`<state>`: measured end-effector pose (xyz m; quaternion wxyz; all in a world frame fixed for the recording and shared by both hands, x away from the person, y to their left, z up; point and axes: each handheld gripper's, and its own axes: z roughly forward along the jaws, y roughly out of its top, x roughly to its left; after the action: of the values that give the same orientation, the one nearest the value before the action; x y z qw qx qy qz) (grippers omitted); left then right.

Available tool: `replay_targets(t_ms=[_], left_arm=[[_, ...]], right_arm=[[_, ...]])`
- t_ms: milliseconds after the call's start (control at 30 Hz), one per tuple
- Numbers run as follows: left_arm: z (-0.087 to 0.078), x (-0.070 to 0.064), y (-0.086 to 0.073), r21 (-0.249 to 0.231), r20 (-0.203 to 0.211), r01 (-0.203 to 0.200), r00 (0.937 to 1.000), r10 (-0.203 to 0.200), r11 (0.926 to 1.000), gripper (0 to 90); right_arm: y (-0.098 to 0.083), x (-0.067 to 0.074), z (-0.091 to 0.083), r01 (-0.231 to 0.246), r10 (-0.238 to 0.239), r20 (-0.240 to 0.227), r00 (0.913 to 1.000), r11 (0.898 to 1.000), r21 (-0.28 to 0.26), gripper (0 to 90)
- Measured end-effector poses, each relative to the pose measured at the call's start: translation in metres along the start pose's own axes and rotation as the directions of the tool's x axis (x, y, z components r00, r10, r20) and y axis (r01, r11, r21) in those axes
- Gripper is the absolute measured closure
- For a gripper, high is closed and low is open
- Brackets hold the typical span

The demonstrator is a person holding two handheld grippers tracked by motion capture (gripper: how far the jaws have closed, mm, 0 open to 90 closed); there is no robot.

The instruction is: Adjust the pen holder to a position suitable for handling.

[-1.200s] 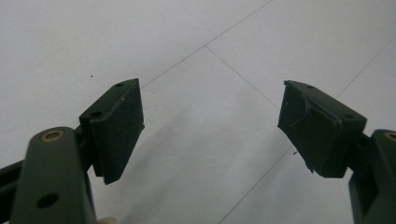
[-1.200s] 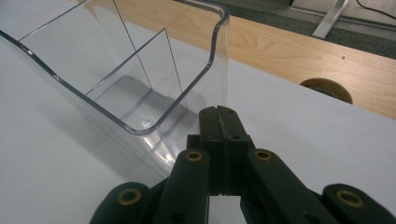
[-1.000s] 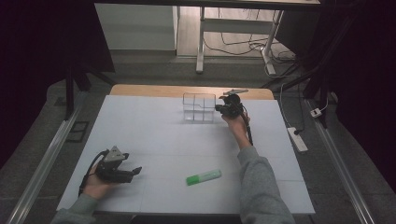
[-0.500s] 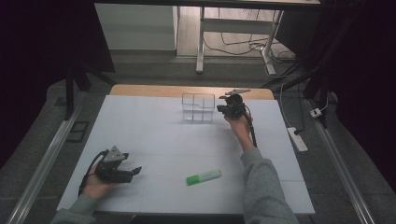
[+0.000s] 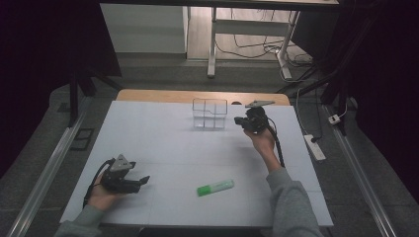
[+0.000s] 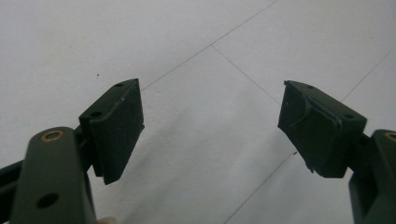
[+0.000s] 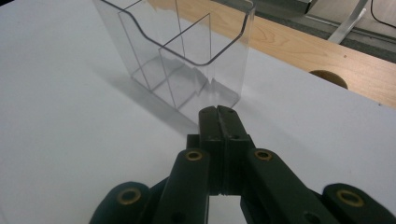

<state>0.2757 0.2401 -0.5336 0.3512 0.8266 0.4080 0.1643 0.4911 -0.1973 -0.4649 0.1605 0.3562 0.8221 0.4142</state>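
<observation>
**Closing in on the clear organizer with my right gripper shut**

Looking down from the high view, I see the white table top [image 5: 163,143] taking up most of the scene, with a strip of bare wood along its far edge and a dark floor around it. On the far half of the white surface stands the clear plastic organizer [image 5: 209,113], upright, its inner walls dividing it into compartments; in the right gripper view the organizer [image 7: 187,51] sits just ahead of my jaws with nothing in the compartments that I can see.

My right gripper [image 5: 247,122] is held just beside the organizer, on its right in the high view, apart from it as far as I can tell. In the right gripper view, the right gripper [image 7: 218,112] has its two jaws pressed flat together with nothing between them.

My left gripper [image 5: 143,181] rests low over the near left part of the table, well apart from the organizer. In the left gripper view, the left gripper [image 6: 210,126] has its jaws standing wide apart over bare white surface, holding nothing.

A green highlighter [image 5: 215,187] lies flat on the near middle of the table, between my two forearms, untouched by either gripper.
</observation>
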Motion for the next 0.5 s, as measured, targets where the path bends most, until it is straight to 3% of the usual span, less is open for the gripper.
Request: replay_targets(t_ms=[167,333,500], left_arm=[[0.0,0.0,0.0,-0.001,-0.003,0.003,1.0,-0.003,1.0,22.1],[0.0,0.001,0.0,-0.002,-0.006,0.004,1.0,-0.004,1.0,22.1],[0.0,0.002,0.0,-0.009,-0.009,0.011,0.9999,-0.011,0.9999,22.1]], right_arm=[[-0.005,0.003,-0.01,-0.006,0.006,-0.016,0.9999,1.0,-0.007,83.9],[-0.013,0.009,-0.021,-0.016,0.015,-0.061,0.9981,1.0,-0.023,67.7],[-0.017,0.014,-0.028,0.0,-0.001,-0.069,0.9976,1.0,-0.016,57.2]])
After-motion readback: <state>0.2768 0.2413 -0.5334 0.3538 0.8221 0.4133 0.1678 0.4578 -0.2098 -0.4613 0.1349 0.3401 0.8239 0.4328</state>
